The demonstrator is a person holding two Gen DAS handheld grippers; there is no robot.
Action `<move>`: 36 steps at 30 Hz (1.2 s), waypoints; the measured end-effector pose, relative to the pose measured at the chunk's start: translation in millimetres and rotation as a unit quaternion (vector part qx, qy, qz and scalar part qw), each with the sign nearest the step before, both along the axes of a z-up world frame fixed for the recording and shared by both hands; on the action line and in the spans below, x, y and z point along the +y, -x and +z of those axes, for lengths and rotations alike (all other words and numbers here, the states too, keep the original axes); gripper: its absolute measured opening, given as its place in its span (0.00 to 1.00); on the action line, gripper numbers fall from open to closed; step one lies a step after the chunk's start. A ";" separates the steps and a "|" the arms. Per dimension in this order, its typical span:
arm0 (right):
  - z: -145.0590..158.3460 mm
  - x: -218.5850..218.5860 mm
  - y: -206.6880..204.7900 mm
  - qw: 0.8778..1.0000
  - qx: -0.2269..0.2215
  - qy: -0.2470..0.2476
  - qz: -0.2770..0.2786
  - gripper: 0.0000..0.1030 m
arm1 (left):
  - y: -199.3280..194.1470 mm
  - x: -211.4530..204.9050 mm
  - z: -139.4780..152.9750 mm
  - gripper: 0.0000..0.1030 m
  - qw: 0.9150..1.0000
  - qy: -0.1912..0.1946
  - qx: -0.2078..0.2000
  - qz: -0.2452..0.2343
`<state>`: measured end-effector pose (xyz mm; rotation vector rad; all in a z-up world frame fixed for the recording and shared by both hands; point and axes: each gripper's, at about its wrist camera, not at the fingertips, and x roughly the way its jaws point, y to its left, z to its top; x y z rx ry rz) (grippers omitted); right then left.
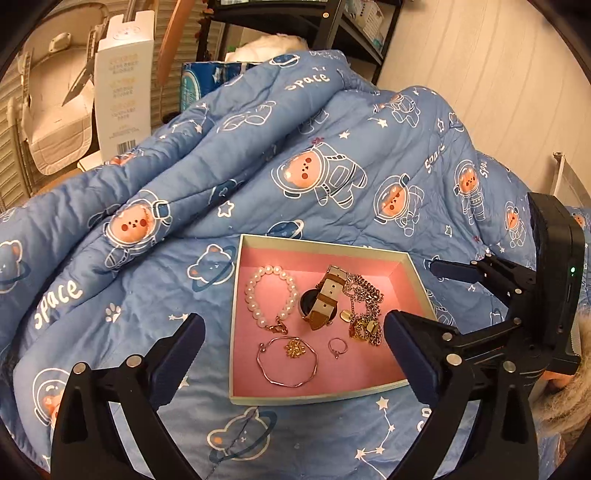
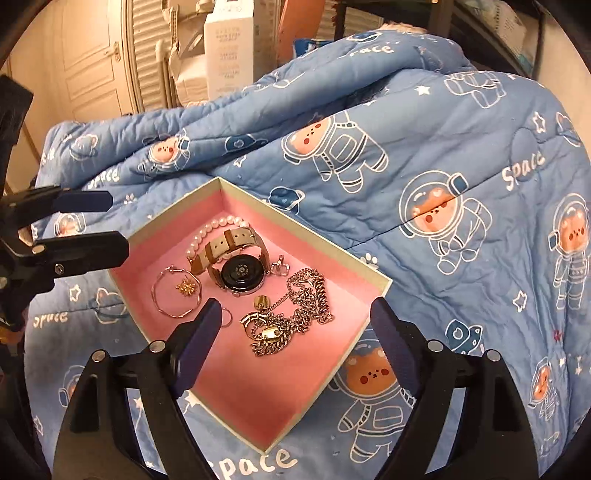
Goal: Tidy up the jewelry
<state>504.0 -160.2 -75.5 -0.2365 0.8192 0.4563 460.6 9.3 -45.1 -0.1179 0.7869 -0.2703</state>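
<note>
A pink-lined open box (image 1: 369,254) (image 2: 354,267) lies on a blue quilt. In it are a pearl bracelet (image 1: 255,291) (image 2: 207,232), a watch with a tan strap (image 1: 325,295) (image 2: 240,273), a heap of gold chains (image 1: 365,314) (image 2: 299,306), a thin rose-gold bangle (image 1: 314,362) (image 2: 159,299) around a small gold star charm (image 1: 294,349) (image 2: 185,288), and a small ring (image 1: 338,346) (image 2: 226,317). My left gripper (image 1: 295,354) is open above the box's near side. My right gripper (image 2: 291,339) is open over the chains. Both are empty.
The blue space-bear quilt (image 1: 314,155) (image 2: 443,166) is bunched up behind the box. A white carton (image 1: 123,85) (image 2: 229,48), a folded rack and a dark shelf (image 1: 332,29) stand beyond the bed.
</note>
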 end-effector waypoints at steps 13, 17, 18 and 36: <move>16.2 -5.2 144.7 0.990 -0.098 -0.056 -0.083 0.93 | 120.7 19.8 -12.7 0.93 0.997 -0.009 -0.045 0.055; 29.9 -6.1 215.2 0.982 -0.127 -0.087 -0.109 0.94 | 179.6 20.8 -5.2 0.93 0.995 -0.024 -0.073 0.066; 32.3 -6.2 231.5 0.980 -0.133 -0.093 -0.111 0.94 | 192.8 21.2 -2.2 0.93 0.994 -0.025 -0.077 0.067; 80.8 -24.1 440.3 0.968 -0.175 -0.095 -0.150 0.94 | 395.8 8.2 57.4 0.93 0.985 -0.028 -0.126 0.118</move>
